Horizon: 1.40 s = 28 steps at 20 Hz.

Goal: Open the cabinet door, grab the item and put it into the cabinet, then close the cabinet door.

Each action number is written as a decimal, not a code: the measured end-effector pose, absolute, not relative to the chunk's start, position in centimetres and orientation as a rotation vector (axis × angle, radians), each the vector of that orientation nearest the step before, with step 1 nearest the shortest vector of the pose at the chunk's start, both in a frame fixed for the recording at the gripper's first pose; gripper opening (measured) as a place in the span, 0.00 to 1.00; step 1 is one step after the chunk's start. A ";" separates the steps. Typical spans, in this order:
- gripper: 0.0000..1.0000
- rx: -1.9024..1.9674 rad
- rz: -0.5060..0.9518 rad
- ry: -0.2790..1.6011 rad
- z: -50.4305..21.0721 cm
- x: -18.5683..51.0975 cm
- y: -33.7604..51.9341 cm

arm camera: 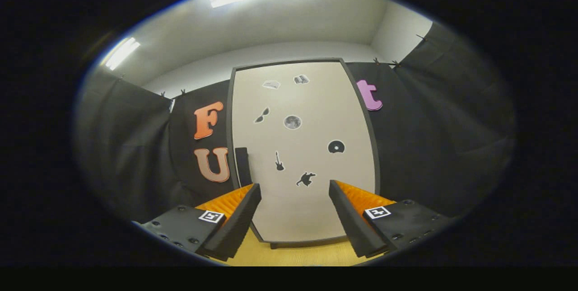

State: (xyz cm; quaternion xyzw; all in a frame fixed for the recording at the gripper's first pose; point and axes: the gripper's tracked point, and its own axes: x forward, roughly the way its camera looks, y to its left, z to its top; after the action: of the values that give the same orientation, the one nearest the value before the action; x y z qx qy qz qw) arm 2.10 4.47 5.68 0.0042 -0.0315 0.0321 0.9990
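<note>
Step one is in hand: the cabinet door (302,155) stands shut, facing the gripper (294,196). Its dark handle (242,166) sits at nine o'clock on the door, just above the left finger. The fingers are spread wide, holding nothing, levelled at the door. Next move, I judge: swing left and close on the handle.

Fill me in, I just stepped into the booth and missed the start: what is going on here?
A hand-held gripper faces a pale cabinet door that stands shut on a yellowish surface. Its fingers are spread apart and hold nothing; the door lies beyond them. A dark handle sits at the door's left edge, just ahead of the left finger. Small dark stickers dot the door. Opening it is not yet done.
</note>
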 end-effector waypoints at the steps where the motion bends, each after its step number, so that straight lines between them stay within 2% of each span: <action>1: 0.97 0.015 0.092 -0.061 6.1 2.9 5.4; 7: 0.97 0.065 0.239 0.045 4.5 9.4 11.6; 13: 0.98 0.023 0.237 0.092 2.4 14.3 14.6; 19: 0.97 -0.022 0.170 0.116 1.3 17.1 14.6; 23: 0.88 -0.047 0.131 0.177 -0.3 18.6 14.8; 25: 0.81 -0.067 0.115 0.140 0.5 18.8 14.8; 26: 0.73 -0.076 0.116 0.125 0.6 18.8 15.3; 28: 0.69 -0.097 0.100 0.127 0.3 19.3 15.3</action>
State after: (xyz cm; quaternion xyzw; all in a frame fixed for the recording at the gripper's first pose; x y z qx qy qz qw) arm 19.27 15.34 0.31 -0.0485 0.0636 0.0500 0.9955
